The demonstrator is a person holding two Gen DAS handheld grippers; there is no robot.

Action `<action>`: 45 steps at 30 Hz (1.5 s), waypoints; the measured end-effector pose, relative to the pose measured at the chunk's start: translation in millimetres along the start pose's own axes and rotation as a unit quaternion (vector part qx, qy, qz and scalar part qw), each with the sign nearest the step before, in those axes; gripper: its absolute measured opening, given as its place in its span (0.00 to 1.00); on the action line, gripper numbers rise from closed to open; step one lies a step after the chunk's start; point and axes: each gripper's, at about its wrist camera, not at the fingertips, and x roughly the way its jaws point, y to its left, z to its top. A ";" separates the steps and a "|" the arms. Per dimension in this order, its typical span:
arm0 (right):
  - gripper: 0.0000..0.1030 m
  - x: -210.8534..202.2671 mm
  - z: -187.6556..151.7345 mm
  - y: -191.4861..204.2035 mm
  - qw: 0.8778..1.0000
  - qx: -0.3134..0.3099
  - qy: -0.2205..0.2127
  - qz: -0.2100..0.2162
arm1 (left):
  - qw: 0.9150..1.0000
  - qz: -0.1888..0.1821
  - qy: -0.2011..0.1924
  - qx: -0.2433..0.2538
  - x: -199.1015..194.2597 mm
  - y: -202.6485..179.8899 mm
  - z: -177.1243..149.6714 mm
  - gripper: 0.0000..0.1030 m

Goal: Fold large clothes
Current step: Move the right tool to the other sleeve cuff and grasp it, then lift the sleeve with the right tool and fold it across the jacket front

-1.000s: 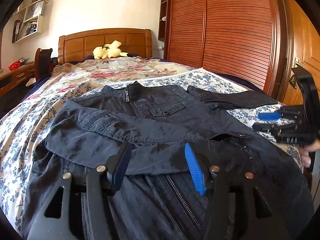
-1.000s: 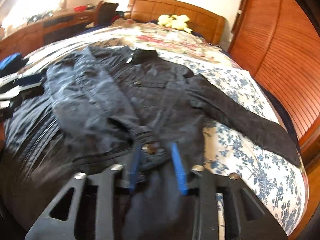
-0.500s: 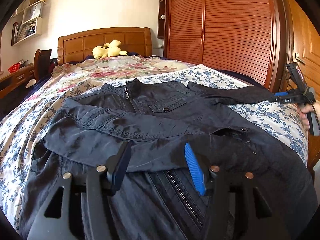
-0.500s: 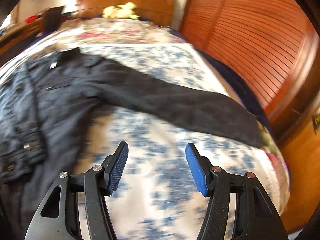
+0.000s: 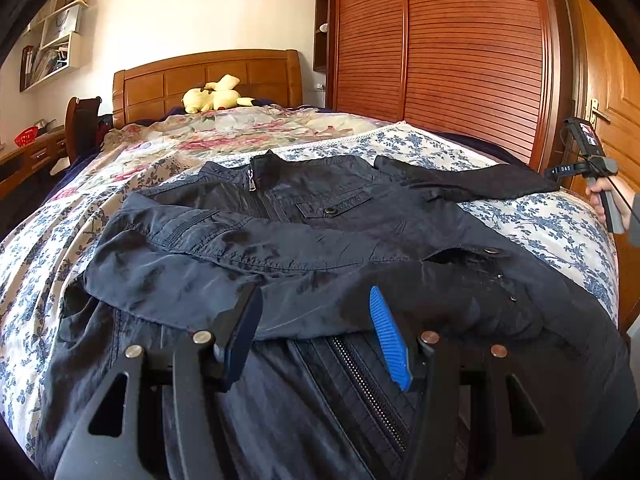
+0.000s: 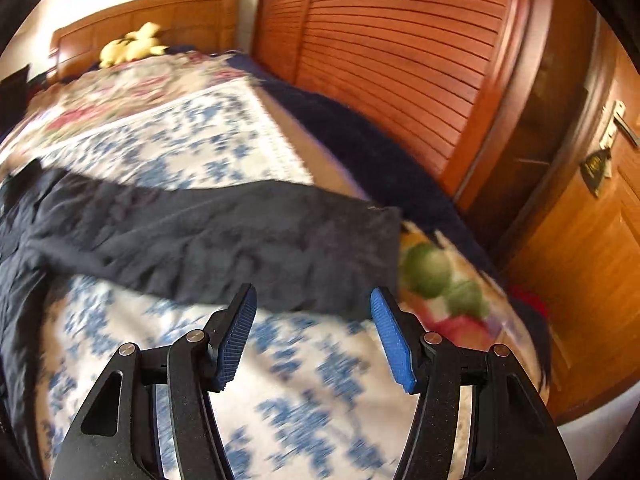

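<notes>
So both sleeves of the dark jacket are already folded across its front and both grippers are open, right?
Not quite. In the left wrist view only one sleeve lies across the jacket; the other sleeve is stretched out on the bed. Left gripper and right gripper are open.

Bed [image 5: 520, 216]: blue floral cover, ahead of the claw. Wooden headboard [image 5: 208, 80] at the far end, against a cream wall [image 5: 192, 12]. Louvered wardrobe [image 5: 460, 60] right of the bed. Wall shelves [image 5: 52, 52] upper left. Panel door [image 5: 616, 92] far right. Daylight throughout.
</notes>
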 end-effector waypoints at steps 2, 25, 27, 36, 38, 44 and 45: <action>0.60 5.5 3.5 -8.1 1.000 0.011 0.002 -0.005 | 1.000 -0.001 0.002 0.001 1.1 -0.3 -0.2 0.53; 0.01 36.1 12.6 -0.5 0.998 -0.041 0.044 -0.015 | 1.000 -0.002 0.010 0.005 5.1 -2.0 -1.0 0.53; 0.01 22.1 18.9 5.2 0.999 -0.047 0.025 -0.008 | 1.000 -0.002 0.008 0.006 4.4 -2.4 -1.2 0.53; 0.00 -49.0 44.9 48.9 0.995 -0.096 -0.033 0.023 | 1.000 -0.006 -0.004 0.003 -5.8 -0.9 -0.7 0.53; 0.00 -60.0 49.6 60.1 0.993 -0.108 -0.041 0.024 | 1.000 -0.011 -0.004 -0.001 -9.2 0.5 0.7 0.53; 0.00 -103.5 61.4 100.5 0.987 -0.140 -0.070 0.043 | 1.000 -0.019 -0.006 -0.006 -23.4 5.1 5.0 0.53; 0.00 -108.4 64.0 106.3 0.986 -0.142 -0.074 0.046 | 1.000 -0.018 -0.007 -0.005 -26.1 6.1 5.5 0.53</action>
